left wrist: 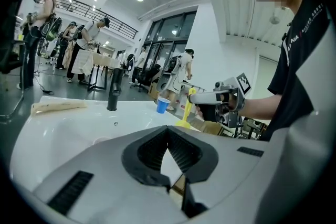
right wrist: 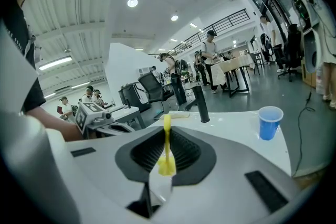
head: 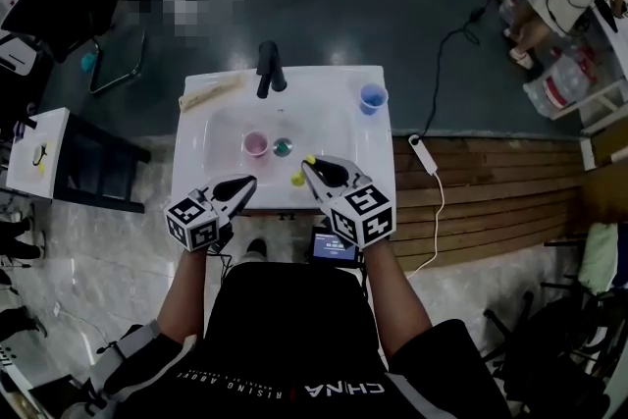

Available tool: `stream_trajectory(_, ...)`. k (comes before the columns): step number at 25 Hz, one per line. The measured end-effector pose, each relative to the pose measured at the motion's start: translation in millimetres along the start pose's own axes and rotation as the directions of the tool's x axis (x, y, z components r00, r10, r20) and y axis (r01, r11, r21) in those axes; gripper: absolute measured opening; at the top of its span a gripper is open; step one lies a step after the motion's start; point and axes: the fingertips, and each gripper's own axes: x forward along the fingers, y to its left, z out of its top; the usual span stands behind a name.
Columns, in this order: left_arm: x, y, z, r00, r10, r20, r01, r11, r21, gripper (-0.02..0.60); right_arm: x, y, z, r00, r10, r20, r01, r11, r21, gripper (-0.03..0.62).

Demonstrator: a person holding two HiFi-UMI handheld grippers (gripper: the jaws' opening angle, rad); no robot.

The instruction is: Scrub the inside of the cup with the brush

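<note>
Pink cup (head: 255,144) stands upright in the sink (head: 334,103) basin, left of the drain and just beyond both my tools. My right gripper (head: 312,166) is clamped on the yellow brush (right wrist: 167,150), whose wider end hangs down, I'd judge ready for dipping into the cup. My left gripper (head: 243,183) is pressed closed on nothing, near the cup, likely waiting to steady it.

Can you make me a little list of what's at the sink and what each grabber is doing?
sink: white
tap: black, at the back
pink cup: in the basin, beside the drain
blue cup: on the rim, back right corner
brush: yellow
right gripper: shut on the brush
left gripper: shut, empty
</note>
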Motion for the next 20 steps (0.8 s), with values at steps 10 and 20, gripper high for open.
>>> stream_trajectory(10,-1.4,33.0,14.9,0.992,0.083,-0.091,-0.076,0.994,0.074,0.025,14.1,-5.8,-5.4,0.999,0.024,-0.040,-0.023,1.000,0.015,0.040)
stream_trajectory(20,43.8,109.3,-20.3,0.933,0.113,-0.341,-0.031,0.971,0.236,0.256,79.1,-33.5,0.6,0.998,0.006,-0.062,-0.003,0.999,0.051,0.040)
